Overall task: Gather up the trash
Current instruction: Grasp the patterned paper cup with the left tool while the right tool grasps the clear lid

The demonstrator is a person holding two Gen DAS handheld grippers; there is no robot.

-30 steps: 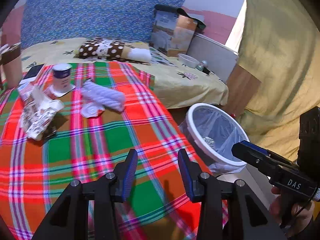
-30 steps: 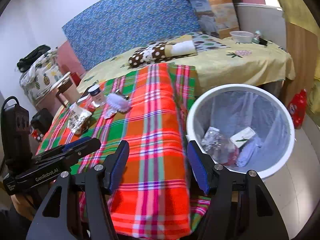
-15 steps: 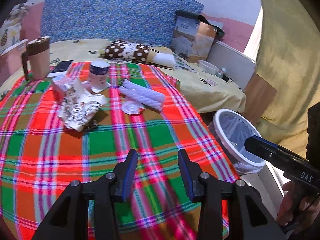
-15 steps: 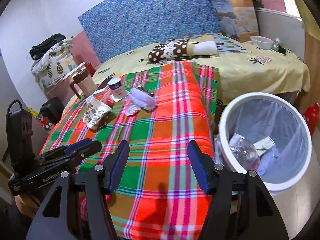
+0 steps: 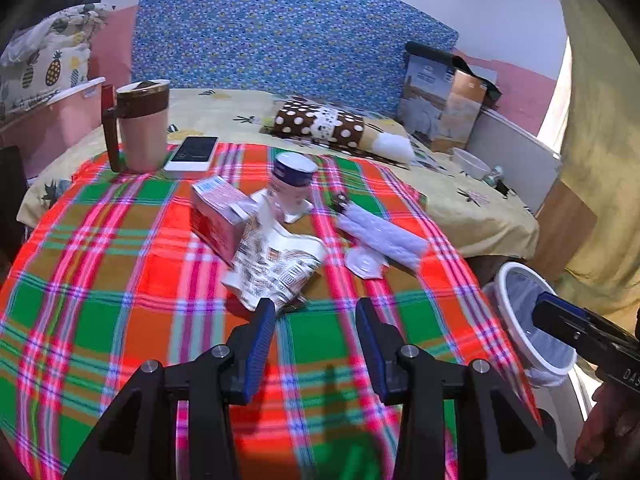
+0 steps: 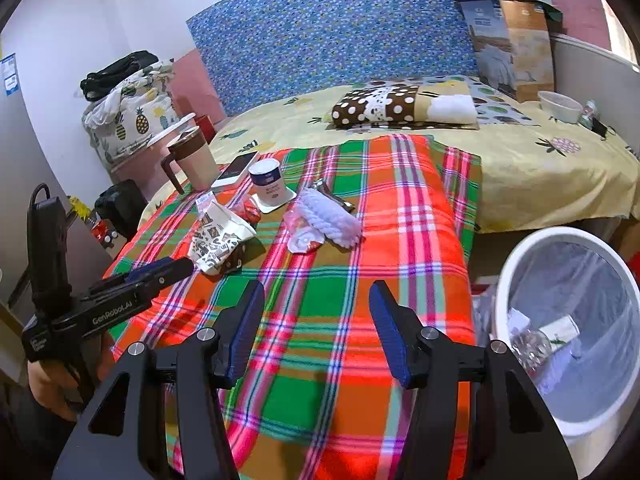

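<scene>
Crumpled paper wrapper point(image 5: 276, 268) on plaid cloth point(image 5: 120, 280); left claw point(image 5: 316, 332), right claw point(image 6: 316, 312) agape, empty

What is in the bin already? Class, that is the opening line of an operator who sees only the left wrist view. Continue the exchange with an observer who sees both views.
Observer: The right wrist view looks down into the white bin. A clear plastic bottle lies at the bottom.
Operator: Only the bottle?
Observer: No, a small white carton lies next to it.
Operator: I see just one finger of the right gripper. Is it carrying anything?
Observer: No. The right gripper has its jaws open and empty, above the plaid blanket.
</scene>
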